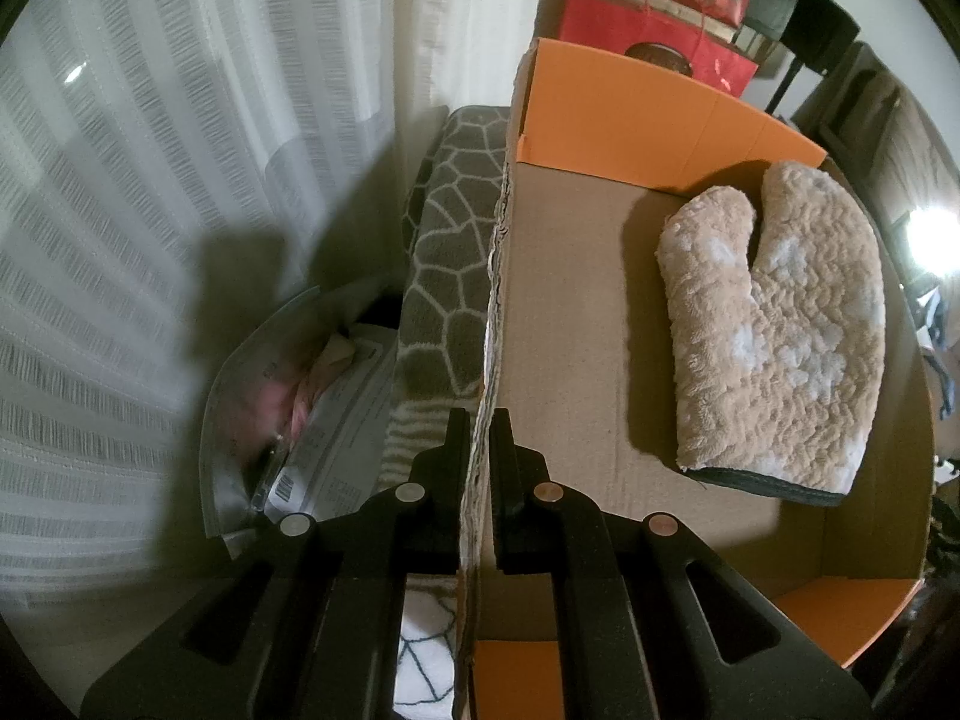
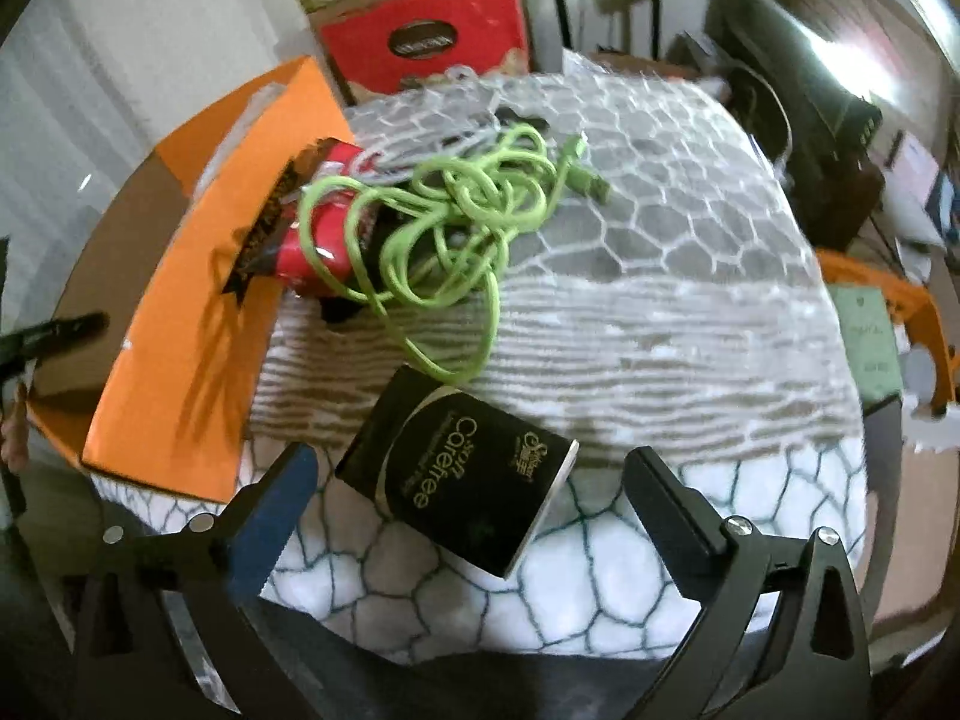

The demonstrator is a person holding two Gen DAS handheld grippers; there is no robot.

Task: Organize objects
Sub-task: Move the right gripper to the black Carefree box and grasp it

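While the left gripper (image 1: pixel 478 420) clamps the torn cardboard wall of the orange box (image 1: pixel 672 114), one finger outside and one inside, the left wrist view shows a beige fleece oven mitt (image 1: pixel 774 336) lying flat on the box floor toward its right side, thumb pointing to the far wall. Just outside the clamped wall lies a grey honeycomb-patterned blanket (image 1: pixel 444 276), and beyond it a plastic mailer bag (image 1: pixel 312 420) rests near the white curtain (image 1: pixel 150 210). In the right wrist view, the right gripper (image 2: pixel 471 474) is spread wide with nothing between its fingers, hovering over a black Carefree packet (image 2: pixel 468 486) on the blanket (image 2: pixel 660 330). Farther on, a tangled green cable (image 2: pixel 444 222) drapes over a red packet (image 2: pixel 318 246), touching the orange box (image 2: pixel 198 312) at the left.
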